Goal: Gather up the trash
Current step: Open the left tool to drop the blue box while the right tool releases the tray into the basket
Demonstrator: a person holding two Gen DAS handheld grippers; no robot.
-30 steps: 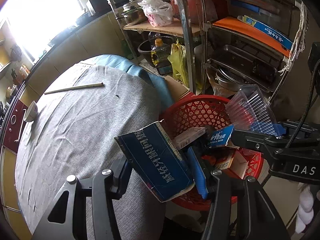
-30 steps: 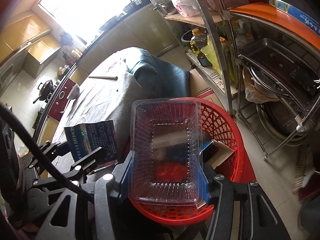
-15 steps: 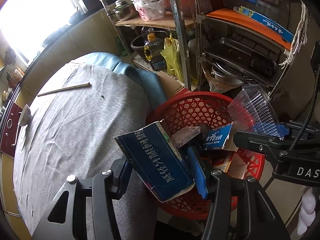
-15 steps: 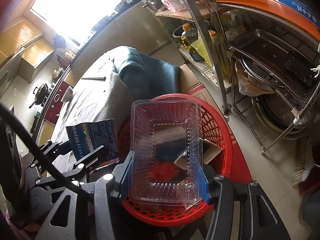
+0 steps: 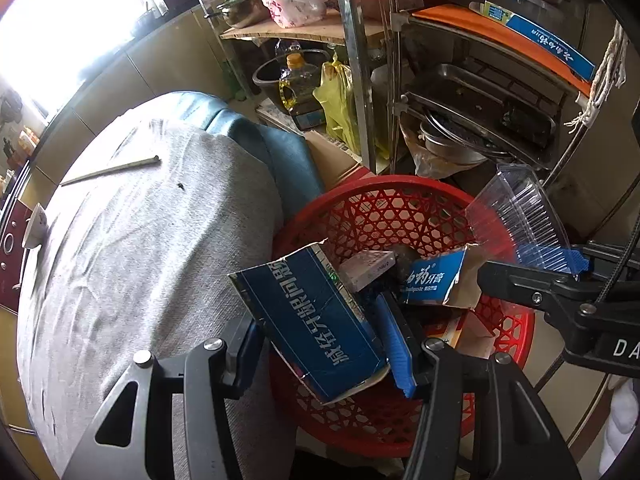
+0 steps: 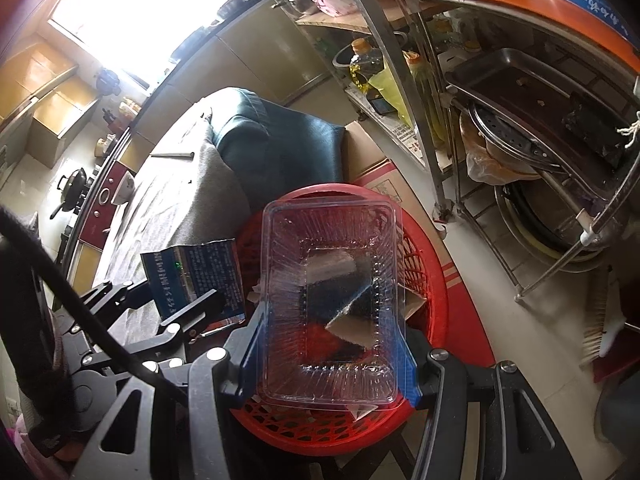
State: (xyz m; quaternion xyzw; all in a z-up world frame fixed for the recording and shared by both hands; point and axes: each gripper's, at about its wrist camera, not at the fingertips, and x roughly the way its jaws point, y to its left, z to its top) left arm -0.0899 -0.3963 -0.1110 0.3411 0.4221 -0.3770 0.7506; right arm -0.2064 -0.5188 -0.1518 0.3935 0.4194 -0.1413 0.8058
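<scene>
Both clamped: left gripper (image 5: 328,344) on blue carton (image 5: 316,320), right gripper (image 6: 330,360) on clear tray (image 6: 330,304).

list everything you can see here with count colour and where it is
round plastic lattice basket: 1, red, on the floor beside the table
flattened cardboard box: 1, dark blue, held over the basket's near rim
clear ribbed plastic clamshell tray: 1, transparent, held above the basket
toothpaste carton: 1, blue and white, inside the basket
small flat box: 1, pale, inside the basket
cloth table cover: 1, grey, over the table
thin stick: 1, tan, on the cloth's far side
cooking oil bottle: 1, yellow, on the metal rack
left tongs: 1, black with blue pads, shut on the cardboard box
right tongs: 1, black with blue pads, shut on the tray
</scene>
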